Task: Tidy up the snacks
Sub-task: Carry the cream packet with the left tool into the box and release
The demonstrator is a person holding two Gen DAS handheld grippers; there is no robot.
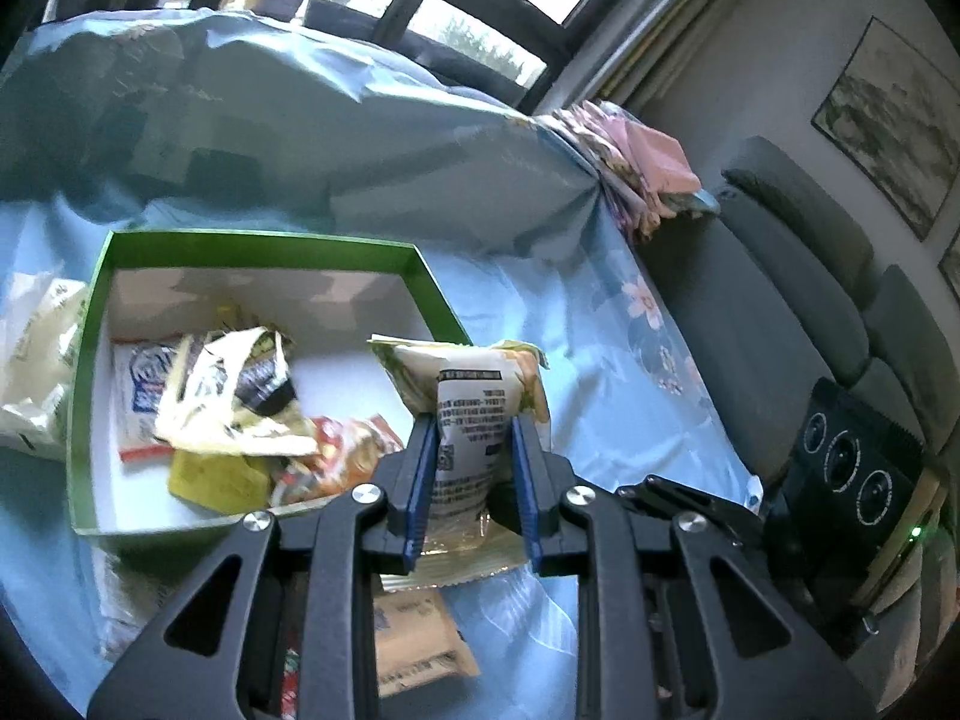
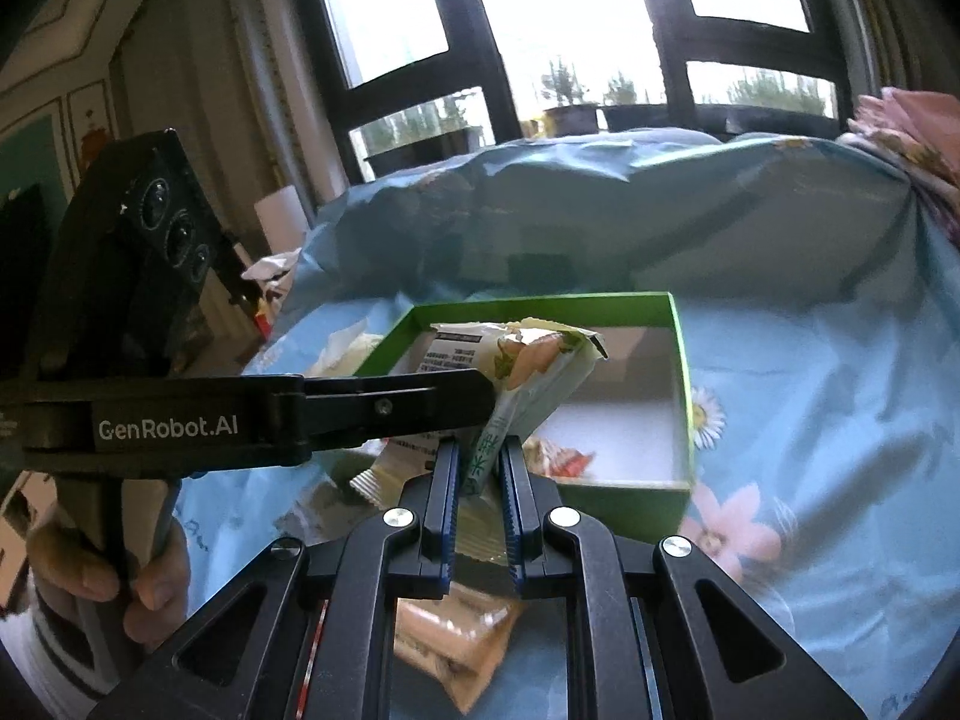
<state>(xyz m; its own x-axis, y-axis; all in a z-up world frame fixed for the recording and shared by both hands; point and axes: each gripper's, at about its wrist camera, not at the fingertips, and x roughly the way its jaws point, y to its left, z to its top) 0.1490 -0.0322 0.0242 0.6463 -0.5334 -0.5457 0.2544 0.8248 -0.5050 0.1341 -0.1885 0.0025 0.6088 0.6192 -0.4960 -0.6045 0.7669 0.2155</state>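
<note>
- Daylight from a large dark-framed window (image 2: 540, 30) falls on a surface draped in a light blue flowered sheet (image 1: 570, 312); whether a bed or a sofa lies under it cannot be told.
- A grey sofa (image 1: 798, 300) and a framed picture (image 1: 894, 126) stand at the right of the left wrist view.
- On the sheet sits an open green box (image 1: 264, 246) with a white inside. It holds several snack packets (image 1: 240, 414), piled toward its left side.
- Both tongs grip 1 pale snack packet (image 1: 474, 420), held in the air just beside the box's near right corner.
- The left tongs (image 1: 471, 480) are pressed onto the packet's printed back, near its lower end.
- The right tongs (image 2: 483, 492) pinch a narrow edge of the same packet (image 2: 522, 378), close together; the left tool reaches across that view from the left.
- A hand (image 2: 114, 576) holds the left tool's handle at the lower left of the right wrist view.
- 1 more tan packet (image 1: 420, 642) lies on the sheet below the tongs.
- The packet looks light, soft and crinkly, probably slippery film around a brittle filling.
- The flat sealed ends seem the safest places to hold; squeezing the puffed middle could crush what is inside.
</note>
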